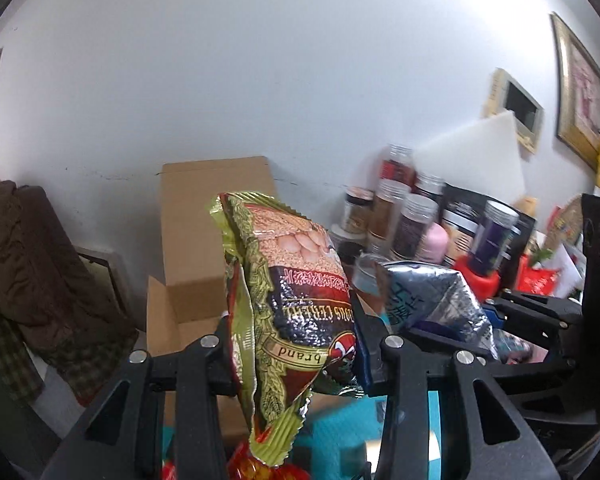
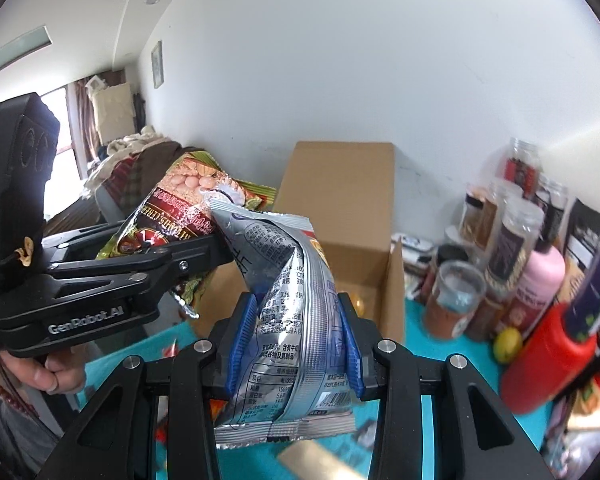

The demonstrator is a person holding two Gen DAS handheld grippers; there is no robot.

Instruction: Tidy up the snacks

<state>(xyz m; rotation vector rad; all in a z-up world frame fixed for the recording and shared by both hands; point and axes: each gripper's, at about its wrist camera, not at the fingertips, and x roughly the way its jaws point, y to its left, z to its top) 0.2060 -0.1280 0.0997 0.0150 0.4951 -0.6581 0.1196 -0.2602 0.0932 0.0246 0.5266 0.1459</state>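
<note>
Left wrist view: green cereal packet (image 1: 296, 300) clamped between left gripper (image 1: 292, 344) jaws, cardboard box (image 1: 204, 248) beyond. Silver snack pouch (image 2: 296, 320) pinched upright between right gripper (image 2: 294, 344) jaws.

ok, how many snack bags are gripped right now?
2. Green cereal bag in the left gripper; silver foil bag in the right gripper. More may sit hidden in the cardboard box.
</note>
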